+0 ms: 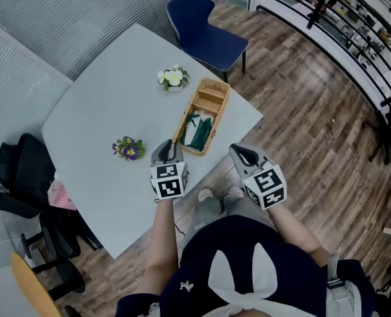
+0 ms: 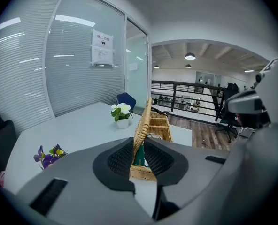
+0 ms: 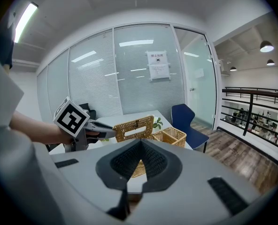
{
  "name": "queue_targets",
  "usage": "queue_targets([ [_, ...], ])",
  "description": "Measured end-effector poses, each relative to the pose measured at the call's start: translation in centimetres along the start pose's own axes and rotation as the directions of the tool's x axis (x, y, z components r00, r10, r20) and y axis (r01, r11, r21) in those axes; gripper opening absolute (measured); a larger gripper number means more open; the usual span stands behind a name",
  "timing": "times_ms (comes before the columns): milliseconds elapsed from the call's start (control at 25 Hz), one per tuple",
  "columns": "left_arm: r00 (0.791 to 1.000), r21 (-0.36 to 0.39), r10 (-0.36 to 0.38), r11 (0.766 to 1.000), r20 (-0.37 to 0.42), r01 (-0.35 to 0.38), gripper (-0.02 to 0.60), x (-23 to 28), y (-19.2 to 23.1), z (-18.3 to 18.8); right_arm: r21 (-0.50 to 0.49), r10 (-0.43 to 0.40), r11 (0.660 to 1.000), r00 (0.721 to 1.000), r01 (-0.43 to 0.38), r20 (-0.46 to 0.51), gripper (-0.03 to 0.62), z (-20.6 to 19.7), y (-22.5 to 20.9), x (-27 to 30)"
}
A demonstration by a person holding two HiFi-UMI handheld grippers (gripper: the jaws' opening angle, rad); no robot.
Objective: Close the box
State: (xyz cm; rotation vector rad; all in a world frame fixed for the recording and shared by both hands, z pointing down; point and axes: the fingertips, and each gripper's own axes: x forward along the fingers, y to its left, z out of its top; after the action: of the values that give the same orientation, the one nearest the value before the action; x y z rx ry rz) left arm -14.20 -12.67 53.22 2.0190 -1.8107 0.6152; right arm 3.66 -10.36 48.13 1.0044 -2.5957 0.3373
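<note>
An oblong wicker box point(image 1: 212, 98) lies near the table's front right edge, with green things inside its near half. Its wicker lid point(image 2: 143, 123) stands upright on the box's left side. My left gripper point(image 1: 170, 152) is shut on the lid's near edge, and the edge runs between the pads point(image 2: 122, 158). In the right gripper view the lid point(image 3: 133, 127) faces me, with the left gripper point(image 3: 111, 134) at its left end. My right gripper point(image 1: 246, 154) hangs off the table's edge, right of the box point(image 3: 173, 136). It is shut and holds nothing.
A pot of white flowers point(image 1: 173, 78) stands behind the box and purple flowers point(image 1: 129, 148) lie left of my left gripper. A blue chair point(image 1: 205, 32) is beyond the grey table point(image 1: 109, 104). A black chair point(image 1: 24, 170) stands at the left, and a railing point(image 1: 354, 38) at the right.
</note>
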Motion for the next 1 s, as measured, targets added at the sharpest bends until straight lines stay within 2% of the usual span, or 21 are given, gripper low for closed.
queue_targets([
  [360,1.000,0.110,0.009,0.994,-0.027,-0.006,0.074,0.0,-0.8,-0.5,0.004,-0.011,1.000,1.000,0.011,-0.005,0.005,-0.1,-0.3,0.1],
  [640,1.000,0.119,-0.006,0.993,-0.027,0.010,0.078,0.1,-1.4,-0.7,0.003,-0.015,1.000,1.000,0.015,-0.008,0.006,0.0,-0.4,0.0],
  [1000,0.999,0.178,-0.011,0.984,-0.043,0.019,0.083,0.0,-2.2,-0.7,0.000,-0.011,1.000,1.000,0.011,-0.010,0.005,0.0,-0.5,0.0],
])
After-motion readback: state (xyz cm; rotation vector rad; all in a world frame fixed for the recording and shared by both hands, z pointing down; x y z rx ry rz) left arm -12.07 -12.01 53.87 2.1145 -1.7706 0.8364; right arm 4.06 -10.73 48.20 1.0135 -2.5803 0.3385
